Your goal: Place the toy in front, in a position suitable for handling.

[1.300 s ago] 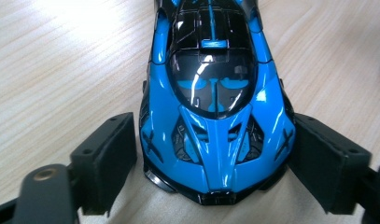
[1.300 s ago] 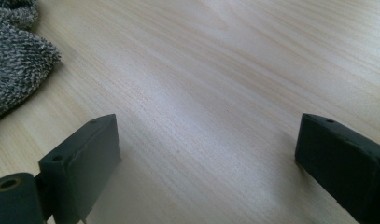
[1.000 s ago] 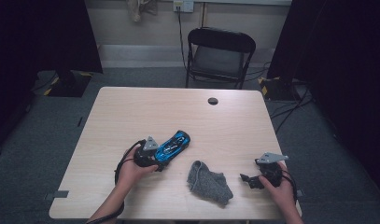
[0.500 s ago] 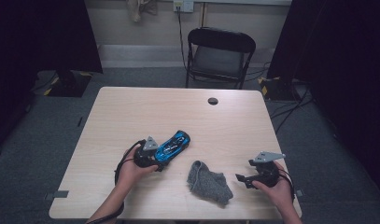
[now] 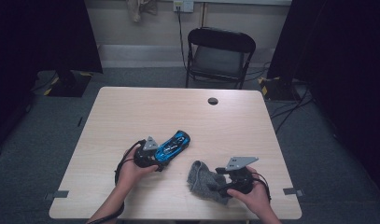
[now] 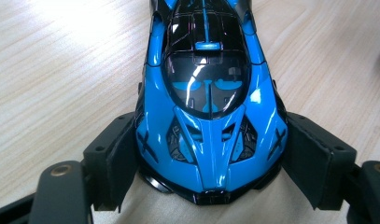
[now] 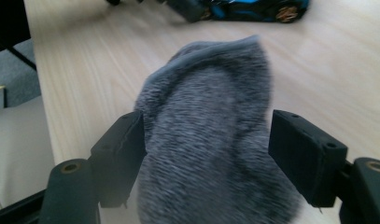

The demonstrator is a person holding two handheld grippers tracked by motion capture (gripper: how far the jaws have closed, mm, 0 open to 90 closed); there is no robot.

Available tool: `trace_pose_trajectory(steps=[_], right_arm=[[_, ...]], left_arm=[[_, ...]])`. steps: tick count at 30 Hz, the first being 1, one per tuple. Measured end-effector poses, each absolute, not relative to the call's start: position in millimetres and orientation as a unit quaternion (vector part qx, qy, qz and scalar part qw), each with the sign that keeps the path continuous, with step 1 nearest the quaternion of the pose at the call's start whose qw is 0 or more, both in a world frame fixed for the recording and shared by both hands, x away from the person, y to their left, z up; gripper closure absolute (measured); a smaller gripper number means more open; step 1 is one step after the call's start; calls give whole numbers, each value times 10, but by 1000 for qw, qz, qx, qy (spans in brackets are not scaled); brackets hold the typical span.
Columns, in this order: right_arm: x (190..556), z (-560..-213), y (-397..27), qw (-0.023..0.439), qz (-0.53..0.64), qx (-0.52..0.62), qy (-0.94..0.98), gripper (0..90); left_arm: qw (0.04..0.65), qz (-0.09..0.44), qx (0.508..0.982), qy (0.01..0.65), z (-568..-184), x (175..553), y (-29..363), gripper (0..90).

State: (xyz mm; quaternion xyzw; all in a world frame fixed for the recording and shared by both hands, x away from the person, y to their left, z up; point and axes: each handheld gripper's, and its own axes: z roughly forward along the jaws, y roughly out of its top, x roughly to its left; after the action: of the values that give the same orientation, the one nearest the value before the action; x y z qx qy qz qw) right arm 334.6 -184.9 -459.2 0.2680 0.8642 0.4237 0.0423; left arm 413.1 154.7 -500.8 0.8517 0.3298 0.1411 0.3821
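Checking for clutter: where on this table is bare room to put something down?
The far half of the table is bare apart from a small dark round spot near the far edge. The left strip beside the car and the right strip past the sock are free too. The near middle is crowded: car, sock, left gripper and right gripper.

The bench [image 5: 187,112] is evenly lit from above in the high view, while the surrounding room is left dark. In the left gripper view, sharp focus is held on the blue toy car [image 6: 208,107], where small glare spots are seen. In the right gripper view, the grey sock [image 7: 211,149] is blurred, and the far background is softened.
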Motion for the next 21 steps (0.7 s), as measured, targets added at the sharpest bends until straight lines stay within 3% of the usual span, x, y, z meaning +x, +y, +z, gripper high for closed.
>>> trace_pose_trajectory(steps=[8, 20, 21], right_arm=[[3299, -4743, -1603, 38, 404, 243, 881, 392], [3254, -4880, -1517, 55, 382, 227, 894, 469], [3237, -4878, -1499, 69, 373, 222, 898, 529]], left_arm=[[382, 141, 852, 329, -5008, 4132, 1547, 239], [382, 141, 852, 330, -5008, 4131, 1547, 239], [382, 141, 852, 330, -5008, 4131, 1547, 239]])
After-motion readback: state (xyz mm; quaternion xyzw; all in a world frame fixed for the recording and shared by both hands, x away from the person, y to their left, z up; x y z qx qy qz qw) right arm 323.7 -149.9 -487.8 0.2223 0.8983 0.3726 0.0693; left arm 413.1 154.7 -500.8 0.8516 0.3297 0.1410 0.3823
